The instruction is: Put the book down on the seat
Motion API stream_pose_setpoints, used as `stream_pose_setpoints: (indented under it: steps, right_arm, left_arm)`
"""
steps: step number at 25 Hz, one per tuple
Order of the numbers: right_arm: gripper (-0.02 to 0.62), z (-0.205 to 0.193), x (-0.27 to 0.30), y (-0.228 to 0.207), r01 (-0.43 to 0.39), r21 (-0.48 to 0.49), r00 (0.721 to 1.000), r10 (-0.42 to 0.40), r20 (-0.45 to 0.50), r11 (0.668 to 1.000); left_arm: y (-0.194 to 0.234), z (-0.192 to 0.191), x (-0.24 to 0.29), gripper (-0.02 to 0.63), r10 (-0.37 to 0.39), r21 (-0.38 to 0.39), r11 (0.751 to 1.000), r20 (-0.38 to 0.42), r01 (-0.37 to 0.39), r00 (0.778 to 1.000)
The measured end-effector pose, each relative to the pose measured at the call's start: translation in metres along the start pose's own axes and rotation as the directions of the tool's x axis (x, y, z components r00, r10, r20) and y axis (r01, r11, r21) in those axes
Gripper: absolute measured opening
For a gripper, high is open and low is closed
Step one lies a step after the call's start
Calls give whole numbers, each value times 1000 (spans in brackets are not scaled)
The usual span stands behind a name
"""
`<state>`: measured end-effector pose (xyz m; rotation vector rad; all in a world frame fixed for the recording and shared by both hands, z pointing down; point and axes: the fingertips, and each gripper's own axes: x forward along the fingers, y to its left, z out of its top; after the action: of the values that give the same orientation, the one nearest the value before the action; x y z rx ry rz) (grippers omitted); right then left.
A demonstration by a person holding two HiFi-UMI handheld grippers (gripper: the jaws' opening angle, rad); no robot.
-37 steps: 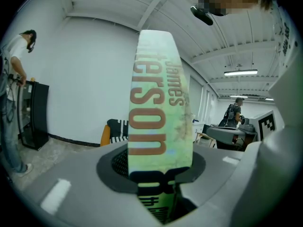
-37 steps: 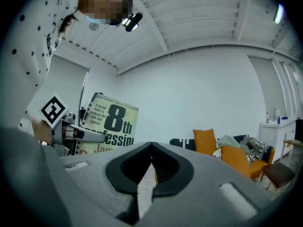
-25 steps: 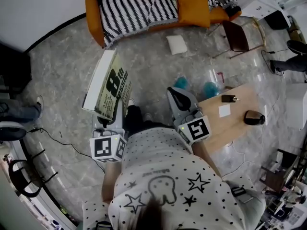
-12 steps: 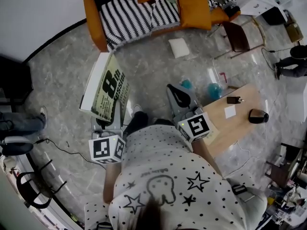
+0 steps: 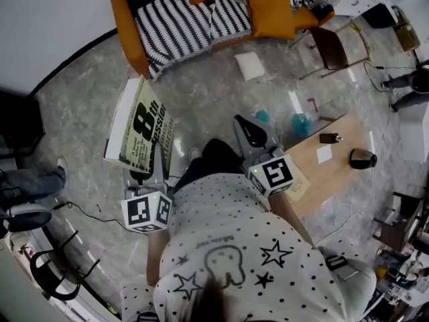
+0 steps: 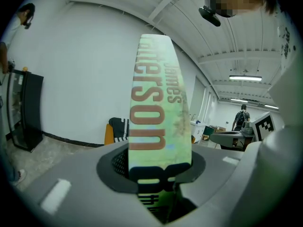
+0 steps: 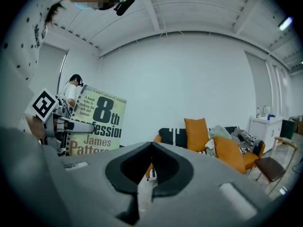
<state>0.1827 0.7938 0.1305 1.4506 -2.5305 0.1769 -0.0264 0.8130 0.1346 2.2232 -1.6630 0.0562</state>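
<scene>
Head view: the book (image 5: 142,127), a pale green paperback, stands upright with its lower edge pinched by the left gripper (image 5: 146,172). It is well apart from the orange sofa (image 5: 201,15) across the floor, so it is in hand but not yet set on the seat; against a second earlier it sits slightly further left and a dark trouser leg (image 5: 218,154) has come forward. Left gripper view: the jaws clamp the book's spine, which rises straight ahead. Right gripper view: the right gripper (image 7: 149,174) has its jaws pressed together on nothing, with the book to its left and the sofa ahead.
</scene>
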Motion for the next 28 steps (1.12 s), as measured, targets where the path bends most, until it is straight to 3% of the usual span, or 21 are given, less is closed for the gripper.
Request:
stream_pose_setpoints:
  steps: [8, 19, 28]
  right_arm:
    - [-3, -1, 33, -15, -48, 9, 999, 49, -25, 999]
    - [-3, 19, 98, -54, -144, 14, 989, 145, -30, 989]
    - [-2, 24, 137, -107, -159, 27, 986, 160, -40, 987]
  left_arm:
    - [4, -1, 21, 166, 35, -28, 999, -22, -36, 999]
    - [11, 31, 77, 166, 120, -47, 992, 22, -119, 993]
    - [5, 43, 137, 166, 146, -58, 988, 22, -145, 989]
